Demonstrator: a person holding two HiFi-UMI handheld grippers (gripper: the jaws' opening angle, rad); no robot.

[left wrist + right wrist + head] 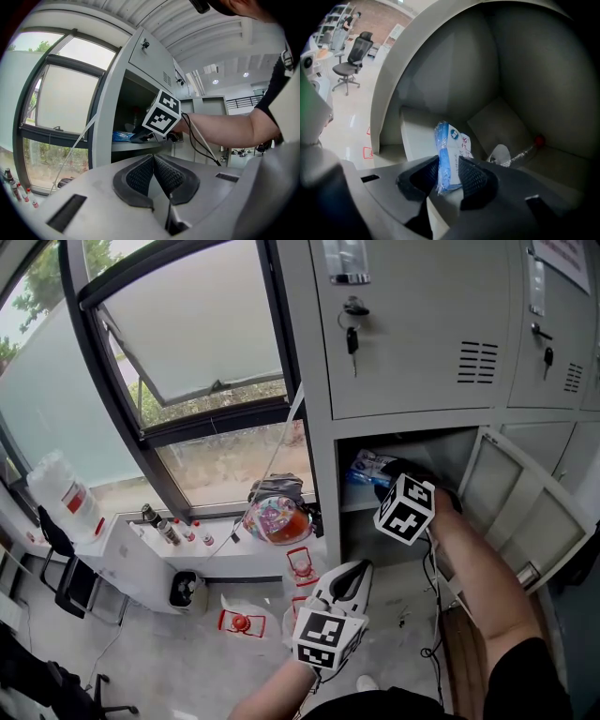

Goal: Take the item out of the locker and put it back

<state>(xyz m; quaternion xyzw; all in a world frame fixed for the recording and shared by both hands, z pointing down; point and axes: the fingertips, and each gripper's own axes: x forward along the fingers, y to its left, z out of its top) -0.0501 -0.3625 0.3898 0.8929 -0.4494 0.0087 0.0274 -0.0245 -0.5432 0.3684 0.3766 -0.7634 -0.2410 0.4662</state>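
Deep in the locker (454,61) the right gripper (449,165) pinches just the near end of the blue-and-white packet (451,139), so it may twist free on the way out; the left gripper (153,171) waits, jaws together.

support: locker shelf (417,138) | on it: blue packet (445,154), clear bottle (522,151) with red cap, lying further back

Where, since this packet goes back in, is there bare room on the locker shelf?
In the right gripper view, bare shelf lies left of the packet in the right gripper, toward the side wall. It's crowded to the right, where a clear bottle and something white lie.
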